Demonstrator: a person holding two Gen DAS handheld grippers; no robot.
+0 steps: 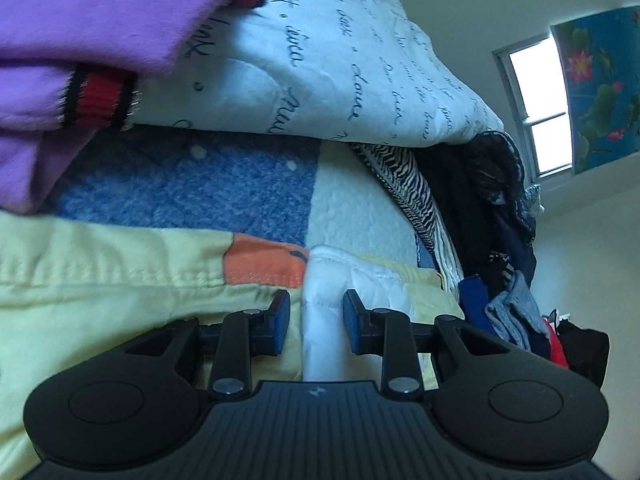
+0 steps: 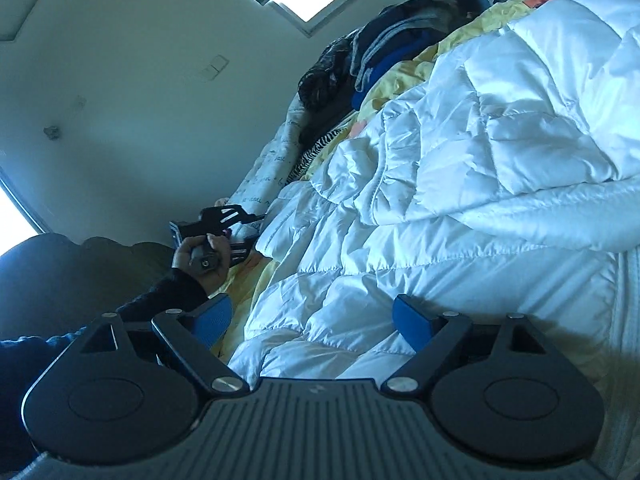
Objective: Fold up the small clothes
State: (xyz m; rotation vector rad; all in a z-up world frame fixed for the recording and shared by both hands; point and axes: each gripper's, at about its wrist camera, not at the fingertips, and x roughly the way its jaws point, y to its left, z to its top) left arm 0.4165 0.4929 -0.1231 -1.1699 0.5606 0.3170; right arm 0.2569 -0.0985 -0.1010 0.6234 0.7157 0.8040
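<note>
A white quilted puffer jacket (image 2: 460, 184) lies spread on a yellow bedsheet (image 2: 384, 96). My right gripper (image 2: 312, 324) is open, its blue pads on either side of the jacket's near edge. My left gripper (image 1: 316, 322) has its blue pads close around a white fold of the jacket (image 1: 324, 320). It also shows in the right wrist view (image 2: 224, 232), held in a hand at the jacket's far left edge. A purple garment with a red cuff (image 1: 80, 40) lies at upper left in the left wrist view.
A white quilt with script print (image 1: 320, 52) and a blue fleece blanket (image 1: 184, 184) lie behind the jacket. A heap of dark, grey and striped clothes (image 1: 500, 216) sits toward the window (image 1: 540, 108). The same heap shows in the right wrist view (image 2: 380, 48).
</note>
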